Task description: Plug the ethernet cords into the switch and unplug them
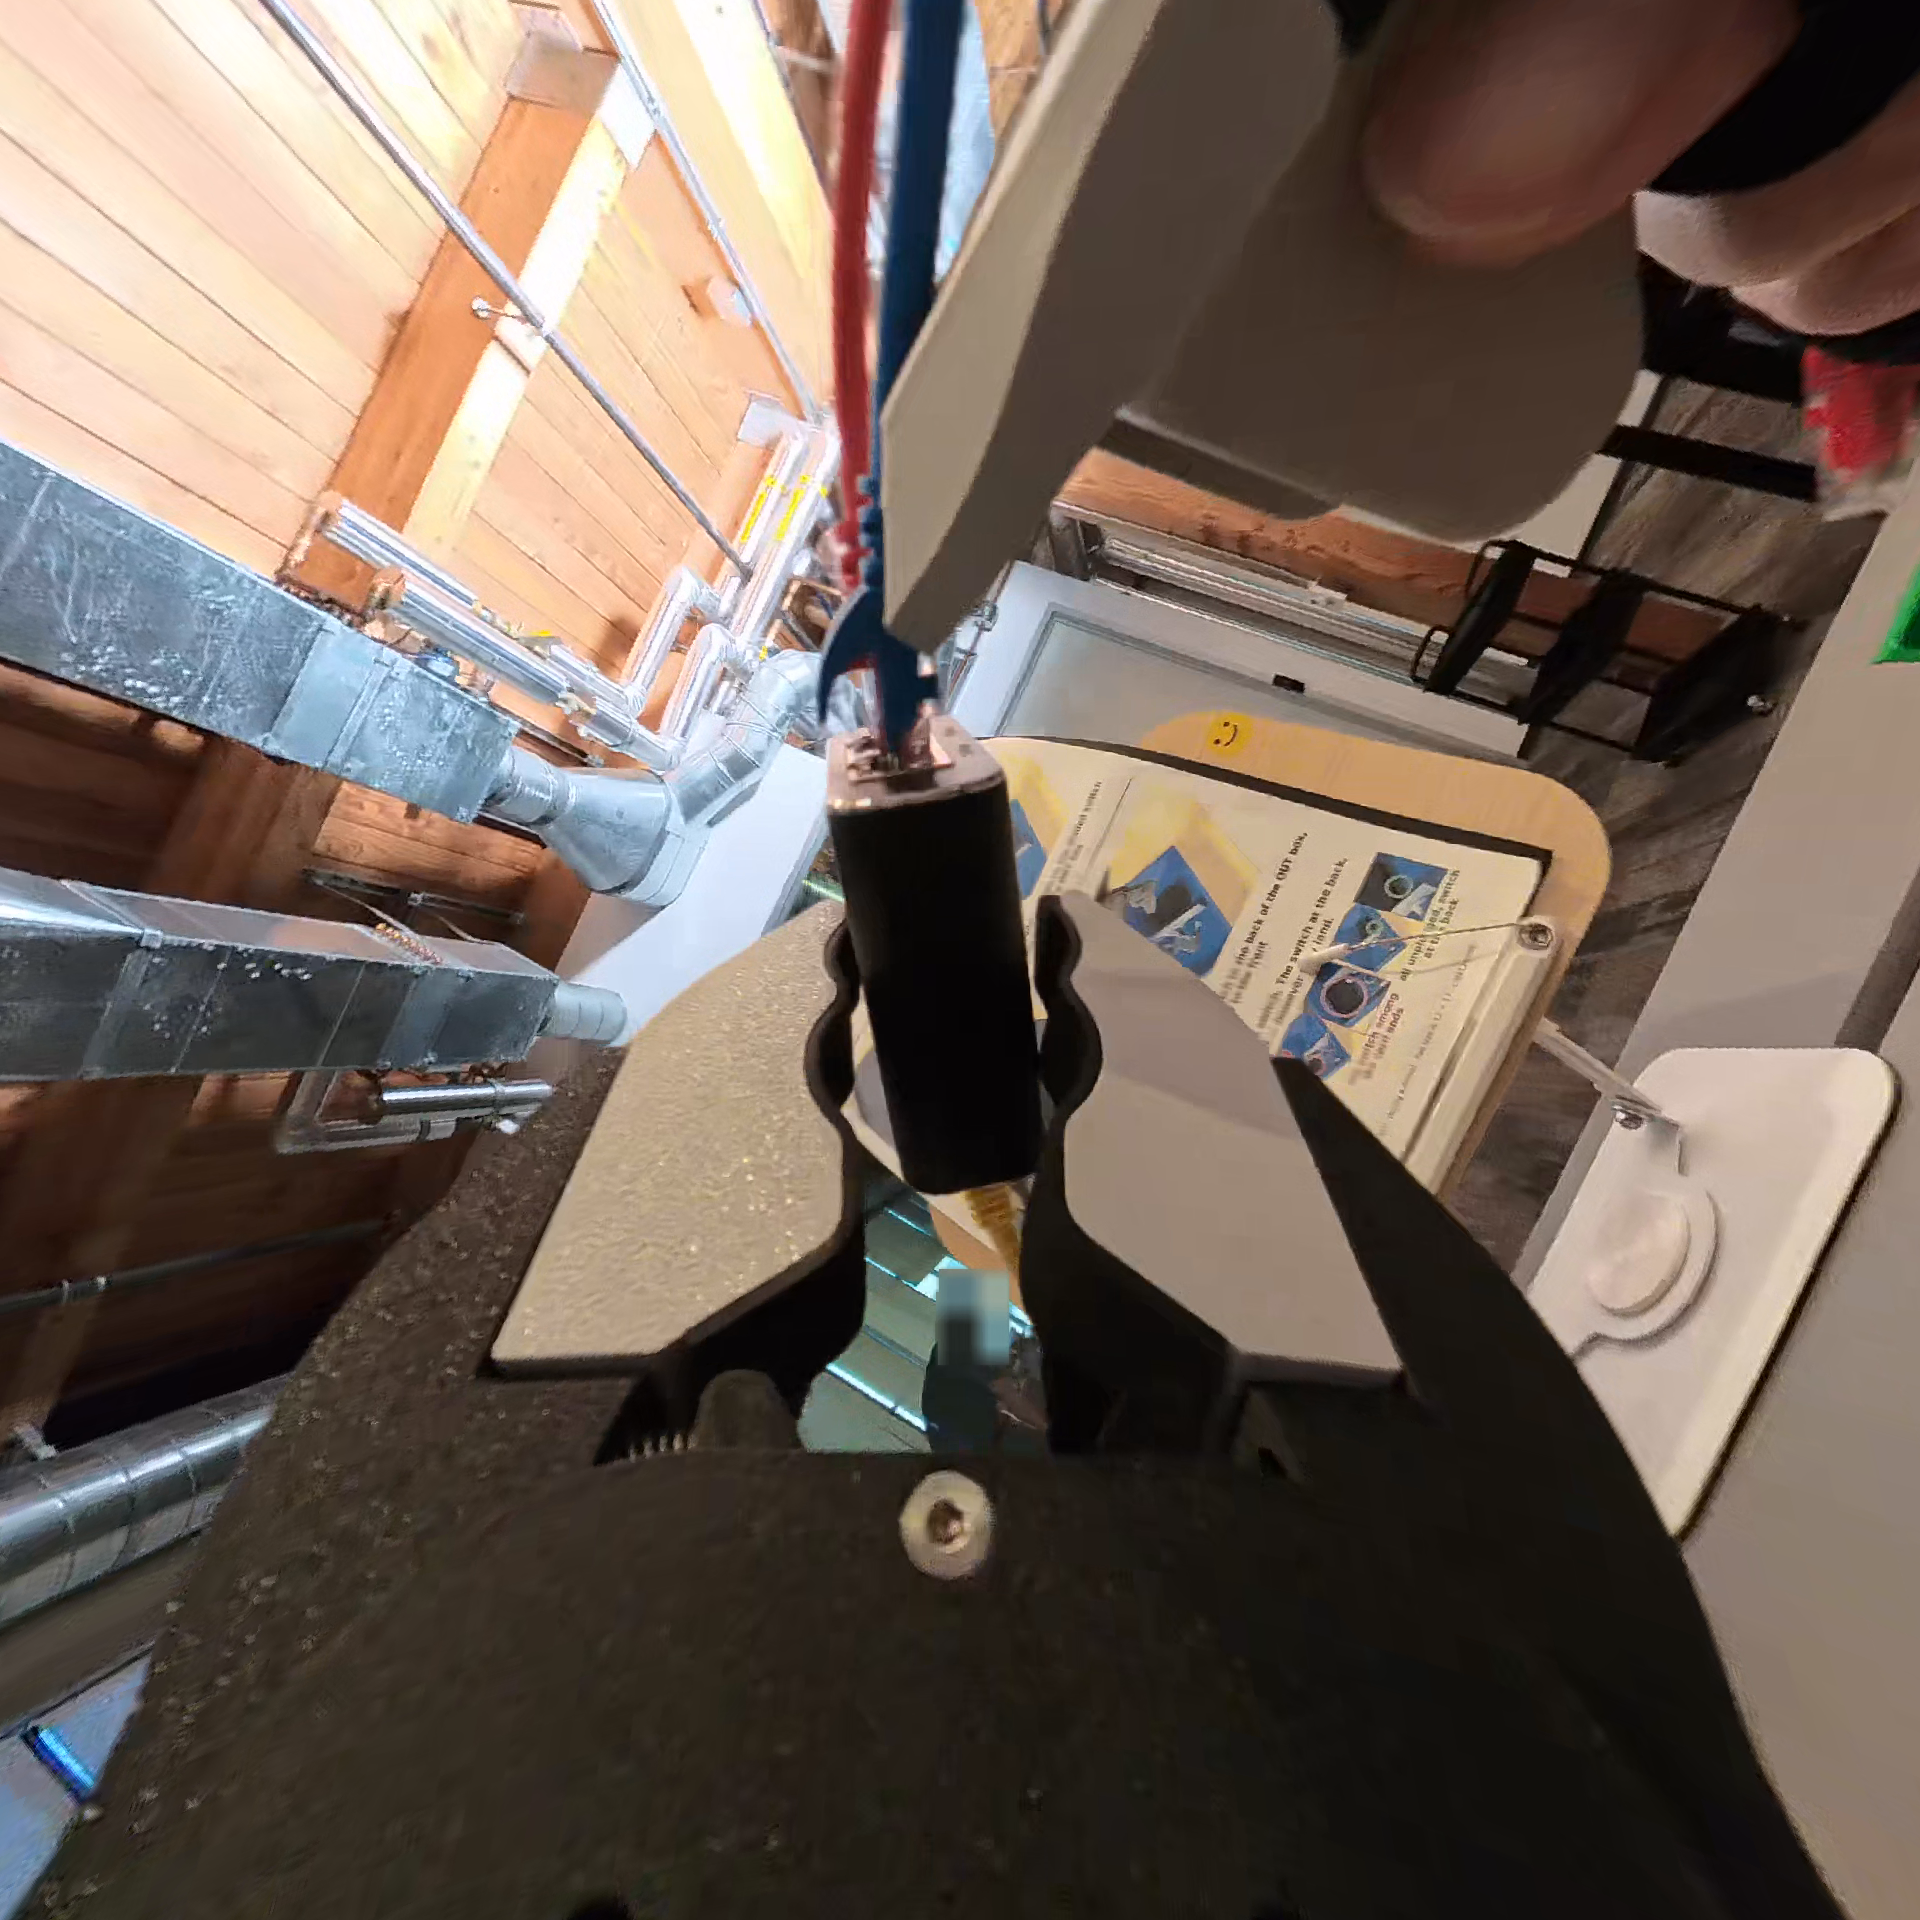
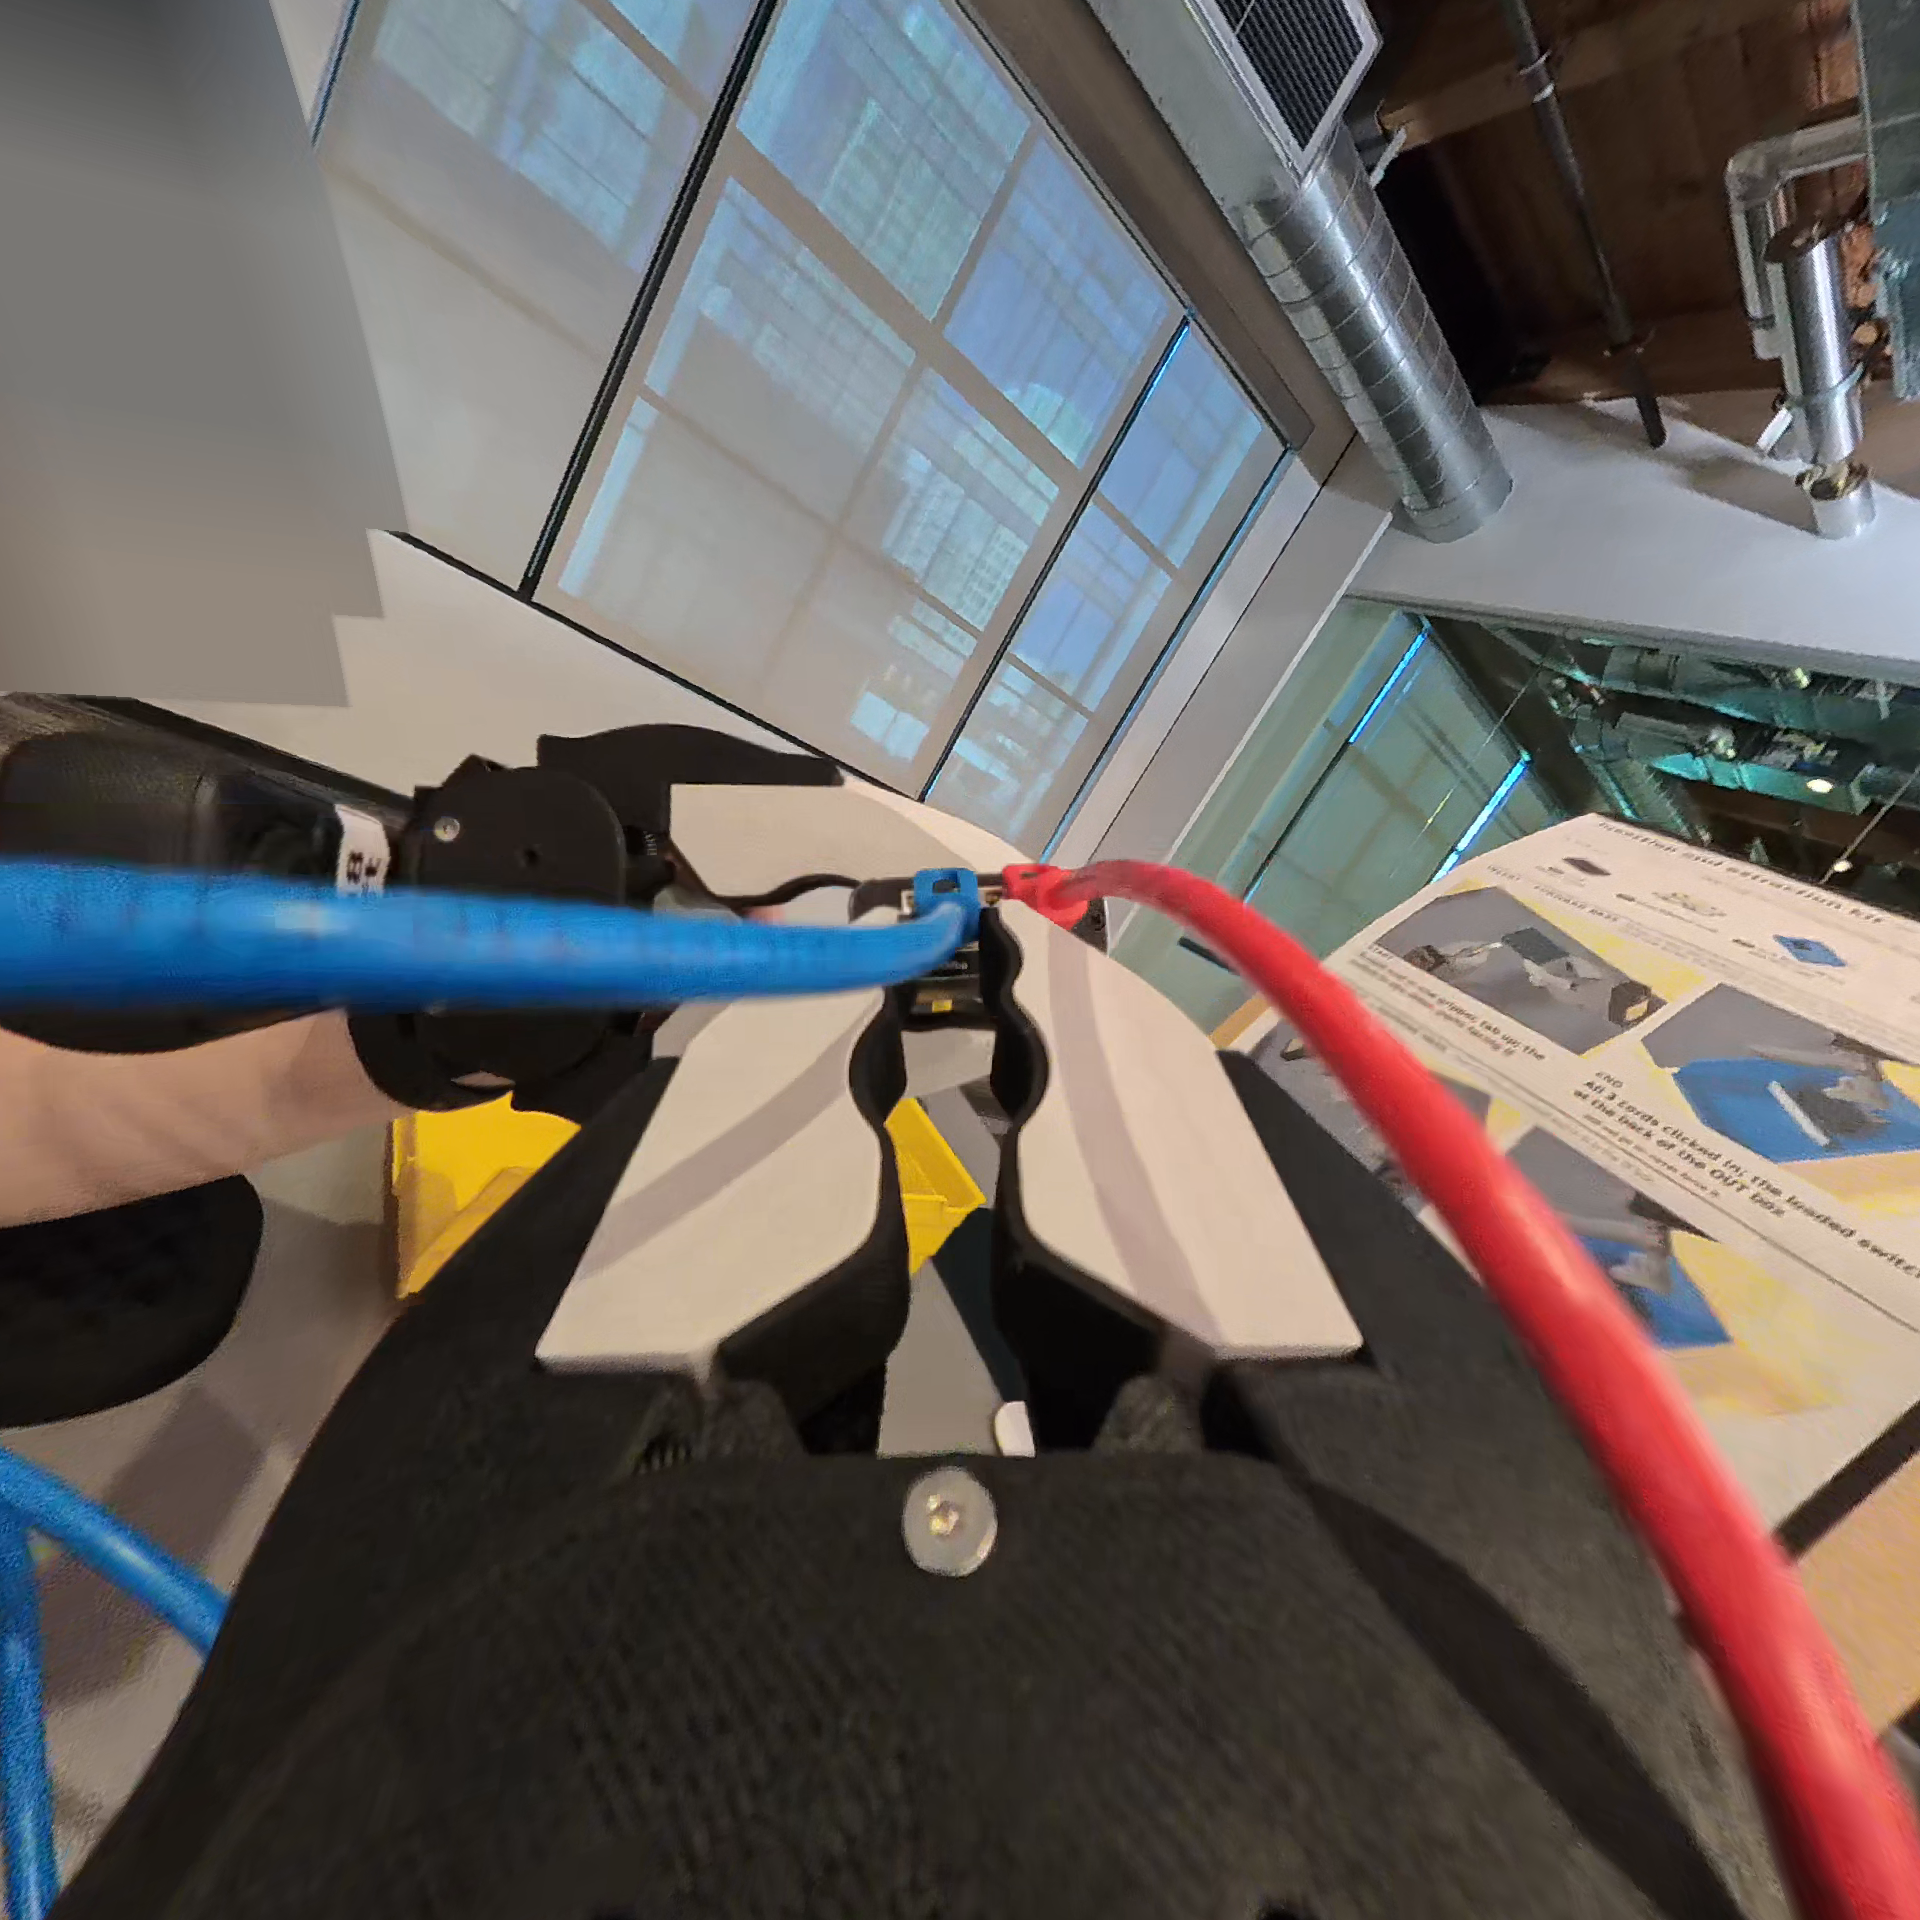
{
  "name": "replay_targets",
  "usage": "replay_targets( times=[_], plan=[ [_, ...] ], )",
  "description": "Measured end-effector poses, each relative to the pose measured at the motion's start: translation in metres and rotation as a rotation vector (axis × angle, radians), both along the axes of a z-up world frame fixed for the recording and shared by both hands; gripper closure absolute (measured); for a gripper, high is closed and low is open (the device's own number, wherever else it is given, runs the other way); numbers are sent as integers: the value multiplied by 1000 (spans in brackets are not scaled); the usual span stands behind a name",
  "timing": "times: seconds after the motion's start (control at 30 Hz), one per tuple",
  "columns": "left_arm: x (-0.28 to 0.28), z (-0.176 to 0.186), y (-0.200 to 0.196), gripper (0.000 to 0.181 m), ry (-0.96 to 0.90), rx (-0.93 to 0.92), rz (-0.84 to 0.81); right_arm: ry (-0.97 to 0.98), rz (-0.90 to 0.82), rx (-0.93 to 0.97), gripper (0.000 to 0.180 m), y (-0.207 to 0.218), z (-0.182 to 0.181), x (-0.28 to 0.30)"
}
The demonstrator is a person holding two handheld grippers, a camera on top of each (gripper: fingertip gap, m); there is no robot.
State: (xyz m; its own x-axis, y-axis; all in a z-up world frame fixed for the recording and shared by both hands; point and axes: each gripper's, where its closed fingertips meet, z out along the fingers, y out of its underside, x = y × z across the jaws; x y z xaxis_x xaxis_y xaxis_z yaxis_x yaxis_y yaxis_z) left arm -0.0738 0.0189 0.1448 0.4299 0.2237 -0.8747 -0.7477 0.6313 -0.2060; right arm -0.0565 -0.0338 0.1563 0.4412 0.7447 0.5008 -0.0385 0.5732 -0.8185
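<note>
The switch [image 1: 935, 977], a small black box, sits clamped between the left gripper [image 1: 940, 1023] fingers, blue cord [image 1: 914, 260] and red cord [image 1: 854, 260] plugged into its far end. The right gripper [image 2: 951, 1023] is nearly closed at that end; its hold can't be made out. Instruction sheet [image 1: 1299, 935] lies beyond.

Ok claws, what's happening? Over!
Left claw clamped on the black switch. Right claw at the switch's port end, grip unclear. Blue cord and red cord plugged in. Red cord drapes across the right claw.
</note>
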Motion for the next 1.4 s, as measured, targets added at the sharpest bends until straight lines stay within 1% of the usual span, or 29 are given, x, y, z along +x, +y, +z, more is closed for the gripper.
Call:
replay_targets(
  times=[0.1, 0.17, 0.27, 0.4, 0.63, 0.93, 1.2, 1.4],
  plan=[
    [-4, 3, -1, 152, -1, 4, 19, -5, 7, -48, 167, 1, 0, -2],
    [-6, 8, -4, 153, -13, 59, 25, -6, 28, -71, 167, -2, 1, -3],
    [-8, 10, -6, 155, 4, 66, 35, -22, 33, -107, 166, -1, 0, -4],
    [-12, 10, -7, 155, 110, 93, 91, -46, 32, -138, 167, 0, -5, -7],
    [-13, 0, -2, 155, 173, 16, 100, -62, 37, -230, 167, 6, -12, -8],
    [-8, -9, 0, 155, 235, -12, 125, -101, 40, -319, 167, 12, -21, -4],
    [-4, -13, -1, 155, 230, -37, 93, -112, 61, -377, 166, 14, -25, -3],
    [-3, -13, -3, 156, 216, -59, 62, -116, 60, -378, 166, 13, -24, -3]
  ],
)
